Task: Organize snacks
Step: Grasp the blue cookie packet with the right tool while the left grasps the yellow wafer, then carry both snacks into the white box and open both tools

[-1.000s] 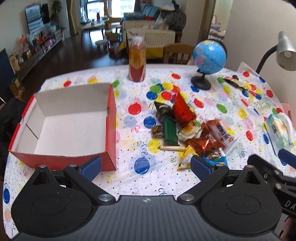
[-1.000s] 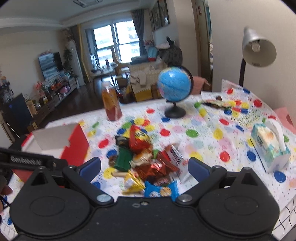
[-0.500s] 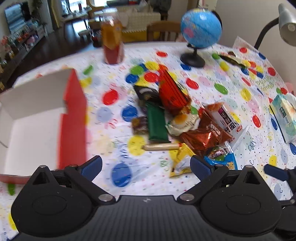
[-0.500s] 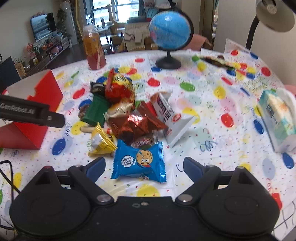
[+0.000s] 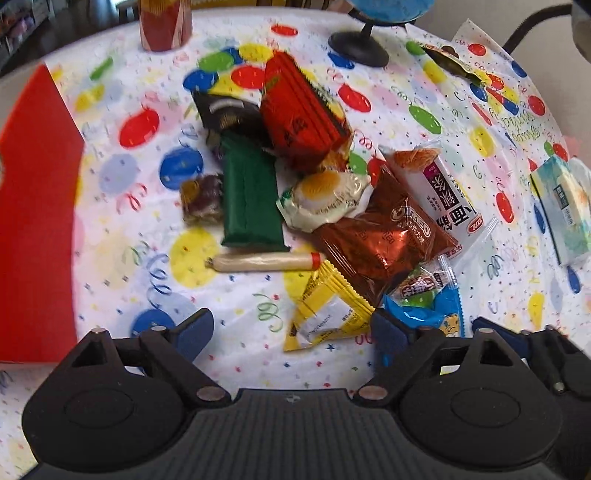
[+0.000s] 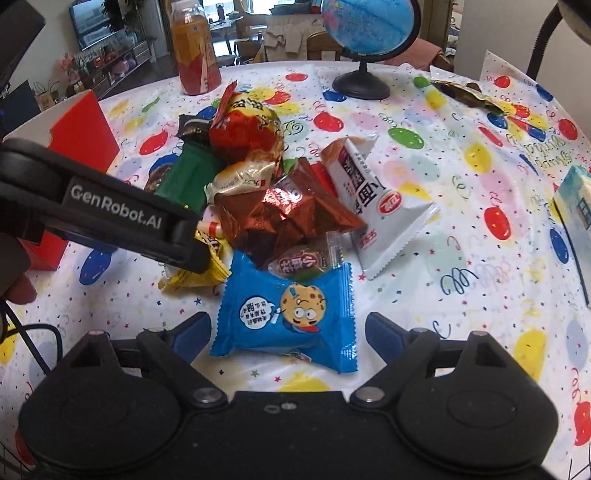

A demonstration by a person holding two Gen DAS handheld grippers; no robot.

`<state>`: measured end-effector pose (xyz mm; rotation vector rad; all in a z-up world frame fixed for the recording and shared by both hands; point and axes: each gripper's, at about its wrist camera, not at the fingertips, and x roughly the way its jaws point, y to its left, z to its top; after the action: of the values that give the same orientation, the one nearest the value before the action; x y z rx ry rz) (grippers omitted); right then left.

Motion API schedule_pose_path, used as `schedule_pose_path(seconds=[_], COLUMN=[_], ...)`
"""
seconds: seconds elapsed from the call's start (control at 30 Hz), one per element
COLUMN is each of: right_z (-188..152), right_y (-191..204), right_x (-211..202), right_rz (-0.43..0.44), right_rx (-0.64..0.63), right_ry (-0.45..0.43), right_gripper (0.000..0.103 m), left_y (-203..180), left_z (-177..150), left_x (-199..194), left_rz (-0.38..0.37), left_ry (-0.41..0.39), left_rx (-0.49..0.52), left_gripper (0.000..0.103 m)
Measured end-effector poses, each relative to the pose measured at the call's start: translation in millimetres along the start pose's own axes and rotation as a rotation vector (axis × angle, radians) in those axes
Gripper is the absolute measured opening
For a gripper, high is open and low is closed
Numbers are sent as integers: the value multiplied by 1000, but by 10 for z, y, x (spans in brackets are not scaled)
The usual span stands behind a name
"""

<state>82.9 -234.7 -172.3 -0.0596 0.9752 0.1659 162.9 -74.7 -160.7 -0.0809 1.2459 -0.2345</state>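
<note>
Both grippers have dropped toward the snack pile [image 5: 332, 192] vs a sec ago. Left gripper [image 5: 291, 328] jaws just narrowed, spread round yellow packet [image 5: 325, 310]; right gripper [image 6: 284, 328] spread round blue cookie pack [image 6: 288, 310] at pile's near edge. Red box [image 5: 33, 221] left of pile. Pickups look imminent.

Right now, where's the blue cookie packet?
In the right wrist view the blue cookie packet lies flat on the tablecloth between the right gripper's open fingers, at the pile's near edge, just in front of the brown foil packet.

About 11 snack packets [image 5: 384, 240], 1 red box [image 5: 37, 221], 1 bottle [image 6: 194, 55], 1 globe [image 6: 365, 26]
</note>
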Motion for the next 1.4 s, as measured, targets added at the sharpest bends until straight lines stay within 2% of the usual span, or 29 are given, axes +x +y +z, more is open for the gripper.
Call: schedule_pose_path(seconds=[0.17, 0.3, 0.4, 0.43, 0.47, 0.5, 0.57, 0.63, 0.93, 1.07, 1.4], right_z=[11, 23, 10, 10, 8, 8, 5, -7, -100, -104, 234], right_y=[-8, -4, -2, -13, -26, -38, -38, -28, -27, 22, 390], right_x=[61, 62, 47, 40, 33, 28, 14, -3, -230, -402, -791], right_rz=[-2, -2, 6, 11, 20, 35, 50, 45, 92, 92, 176], right_rx=[-1, -5, -9, -4, 2, 8, 14, 7, 41, 23, -57], right_ry=[5, 0, -5, -5, -3, -1, 1, -5, -22, -72, -167], right_gripper=[84, 81, 73, 69, 67, 60, 57, 54, 52, 52, 52], left_y=[-37, -55, -80, -101, -119, -128, -110, -89, 51, 158, 521], left_z=[19, 34, 28, 21, 16, 10, 0, -6, -121, -202, -289], left_x=[63, 87, 78, 70, 70, 72, 65, 50, -139, -343, -1094], left_rz=[-24, -42, -48, -37, -18, -12, -10, -5, 25, 36, 84], left_ry=[22, 35, 27, 19, 16, 16, 15, 11, -22, -48, -163], left_rx=[1, -4, 3, 14, 28, 34, 25, 18, -11, -40, -130], left_gripper=[80, 65, 53, 44, 42, 42, 33, 28, 23, 23, 23])
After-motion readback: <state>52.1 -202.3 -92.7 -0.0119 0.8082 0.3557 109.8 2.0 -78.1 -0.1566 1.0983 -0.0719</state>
